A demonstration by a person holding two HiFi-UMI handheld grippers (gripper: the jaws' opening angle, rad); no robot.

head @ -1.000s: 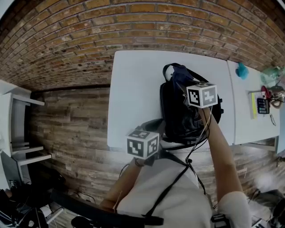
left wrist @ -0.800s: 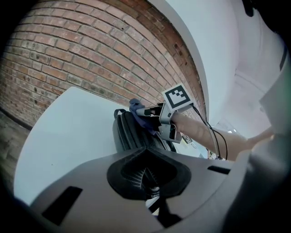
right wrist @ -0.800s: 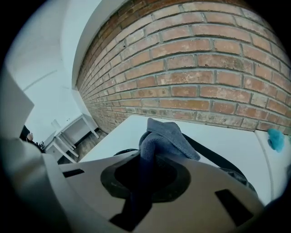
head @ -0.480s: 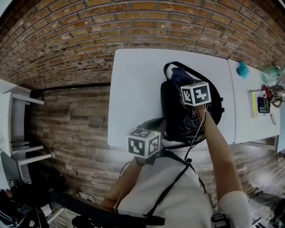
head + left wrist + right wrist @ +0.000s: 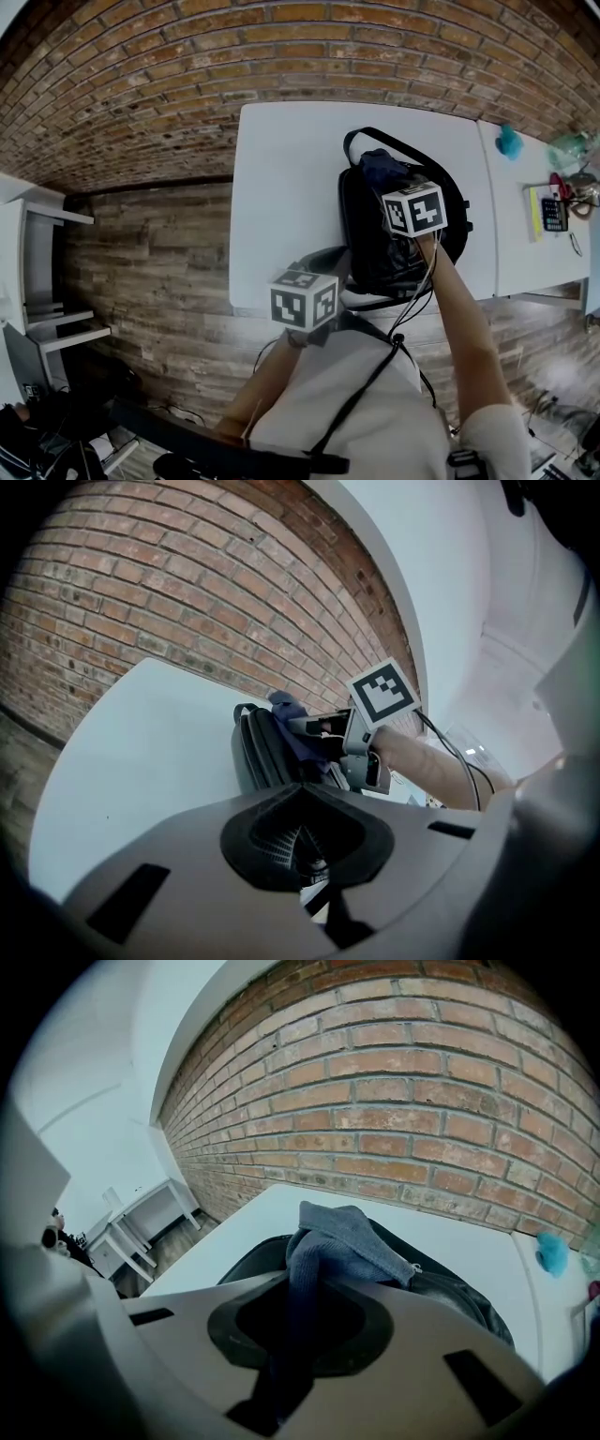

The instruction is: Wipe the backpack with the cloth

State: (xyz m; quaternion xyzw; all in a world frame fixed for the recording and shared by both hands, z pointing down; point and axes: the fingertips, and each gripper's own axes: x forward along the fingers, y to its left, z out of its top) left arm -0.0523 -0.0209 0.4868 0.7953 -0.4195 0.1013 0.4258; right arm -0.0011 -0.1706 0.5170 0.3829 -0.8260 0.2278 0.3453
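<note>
Your right gripper (image 5: 295,1321) is clamped on the blue-grey knit cloth (image 5: 347,1237), holding it on the upper end of the black fabric backpack (image 5: 366,244) that lies on the white counter (image 5: 281,187). Your left gripper (image 5: 302,841) hangs near the counter edge, jaws together on nothing. Judgement: wiping is under way, and the lower front and sides are likely left to do.

No words or numbers you can read anywhere. Cubes on your left gripper (image 5: 319,267) and right gripper (image 5: 386,183) show only black-and-white square patterns, no letters. Small things (image 5: 553,214) near far edge of right tabletop (image 5: 511,253) too tiny to read.
</note>
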